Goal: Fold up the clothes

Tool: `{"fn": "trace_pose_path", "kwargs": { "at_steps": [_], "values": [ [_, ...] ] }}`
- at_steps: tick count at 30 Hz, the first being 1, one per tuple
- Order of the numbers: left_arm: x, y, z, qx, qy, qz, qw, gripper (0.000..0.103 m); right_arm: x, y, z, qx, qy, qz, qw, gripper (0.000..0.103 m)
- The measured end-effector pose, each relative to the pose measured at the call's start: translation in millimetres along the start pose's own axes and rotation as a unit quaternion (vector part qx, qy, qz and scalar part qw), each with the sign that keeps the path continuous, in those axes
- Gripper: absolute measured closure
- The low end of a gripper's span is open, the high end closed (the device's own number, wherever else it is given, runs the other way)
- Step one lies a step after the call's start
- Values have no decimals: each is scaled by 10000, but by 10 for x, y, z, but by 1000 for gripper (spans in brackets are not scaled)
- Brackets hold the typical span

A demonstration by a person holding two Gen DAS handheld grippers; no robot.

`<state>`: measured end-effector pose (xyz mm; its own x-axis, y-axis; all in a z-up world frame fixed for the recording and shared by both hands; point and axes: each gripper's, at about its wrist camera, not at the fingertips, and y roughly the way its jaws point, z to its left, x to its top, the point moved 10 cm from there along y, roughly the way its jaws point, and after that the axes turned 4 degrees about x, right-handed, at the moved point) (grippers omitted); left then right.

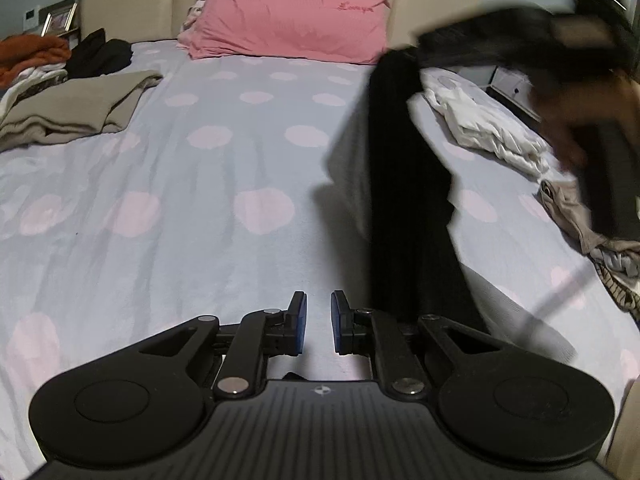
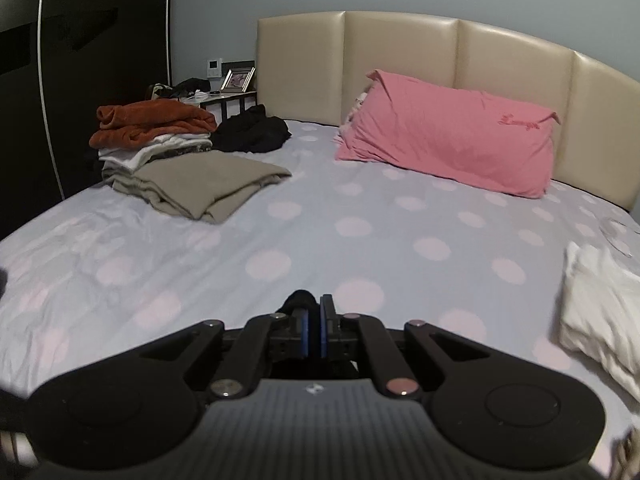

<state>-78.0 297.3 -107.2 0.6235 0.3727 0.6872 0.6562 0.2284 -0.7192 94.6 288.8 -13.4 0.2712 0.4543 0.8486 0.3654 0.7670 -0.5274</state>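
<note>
Now | R gripper [image 2: 313, 330]: jaws clamped on black garment [image 1: 404, 184], hanging over bed [image 1: 200, 200] | L gripper [image 1: 319, 322]: jaws narrow, nothing betw. | taupe fold [image 2: 208, 184] far left

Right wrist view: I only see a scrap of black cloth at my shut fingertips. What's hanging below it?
Observer: From the left wrist view, a long black garment hangs from the right gripper in one narrow, bunched column. Its lower end is hidden behind the left gripper's linkage.
Operator: Is the left gripper holding any of it?
Observer: No. The left gripper is open with nothing between its pads, and the garment hangs just to the right of its fingers.
Operator: Anything unfolded past the white garment on my right?
Observer: Yes, crumpled beige clothes lie at the bed's edge, nearer than the white garment.
</note>
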Motion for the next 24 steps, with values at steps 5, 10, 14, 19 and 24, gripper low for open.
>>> {"fn": "trace_pose_path", "kwargs": {
  "at_steps": [5, 10, 14, 19, 24],
  "values": [
    [41, -30, 234, 245, -214, -102, 9994, 93, 228, 632, 173, -157, 123, 154, 9997, 97],
    [35, -17, 478, 429, -524, -83, 9977, 93, 52, 1241, 419, 60, 461, 509, 9976, 93],
    [34, -43, 533, 488, -578, -95, 9971, 93, -130, 1310, 545, 67, 725, 609, 9955, 25],
    [74, -134, 484, 473, -511, -252, 9973, 93, -146, 824, 219, 245, 831, 162, 9961, 19],
    [77, -121, 433, 455, -394, -259, 9979, 93, -395, 438, -598, 33, 1159, 237, 9930, 16]
  ]
}}
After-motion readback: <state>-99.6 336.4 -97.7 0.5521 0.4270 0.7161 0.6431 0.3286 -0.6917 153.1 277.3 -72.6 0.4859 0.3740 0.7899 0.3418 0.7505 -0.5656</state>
